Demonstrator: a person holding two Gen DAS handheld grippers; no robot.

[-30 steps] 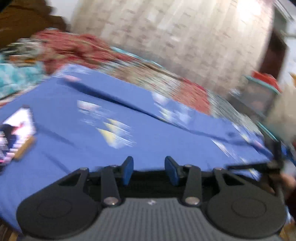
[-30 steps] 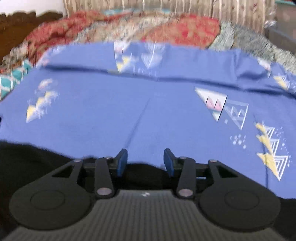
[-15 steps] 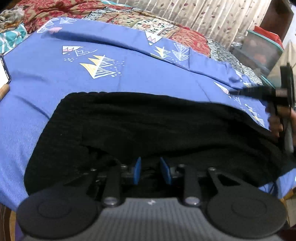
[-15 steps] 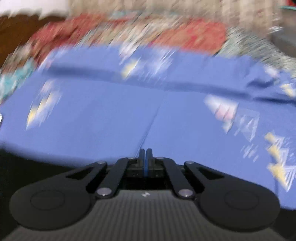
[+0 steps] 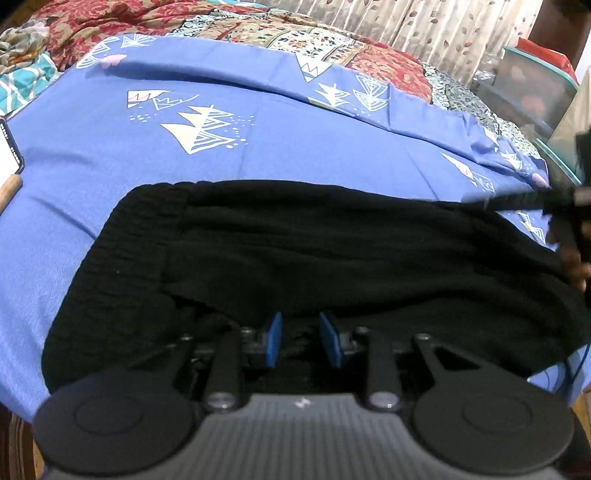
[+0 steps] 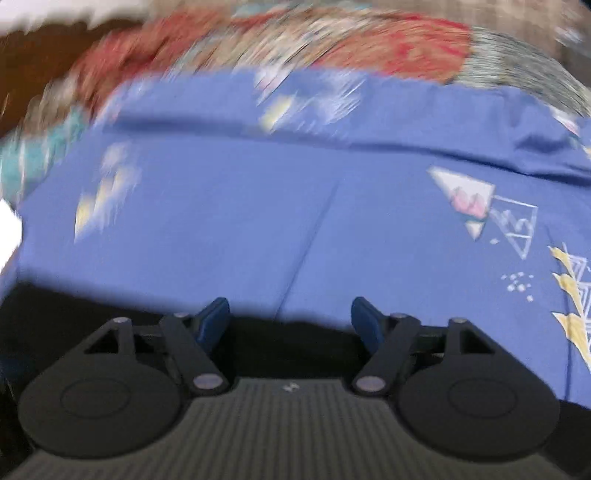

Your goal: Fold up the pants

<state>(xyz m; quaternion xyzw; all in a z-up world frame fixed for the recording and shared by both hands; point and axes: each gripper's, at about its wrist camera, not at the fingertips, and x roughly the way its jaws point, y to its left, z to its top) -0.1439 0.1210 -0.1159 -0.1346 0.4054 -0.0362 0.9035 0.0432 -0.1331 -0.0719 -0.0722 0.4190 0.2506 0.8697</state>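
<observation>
Black pants (image 5: 332,251) lie folded lengthwise across a blue patterned bedsheet (image 5: 258,158), waistband to the left. My left gripper (image 5: 301,339) sits low at the pants' near edge. Its blue pads stand close together with bunched black cloth pinched between them. In the right wrist view, which is blurred, my right gripper (image 6: 290,319) has its jaws wide apart and still opening. The pants' edge (image 6: 288,336) lies under and between the fingers, and the pads do not press on it. A hand (image 5: 576,266) holding that gripper shows at the right edge of the left wrist view.
A phone (image 5: 7,151) and a wooden piece (image 5: 9,186) lie at the sheet's left edge. A red and beige floral quilt (image 5: 332,40) is heaped behind the sheet. Curtains (image 5: 443,33) and stacked storage boxes (image 5: 535,85) stand at the back right.
My left gripper dropped down onto the pants and its jaws narrowed onto the cloth. My right gripper's jaws shut completely half a second ago and now stand wide apart.
</observation>
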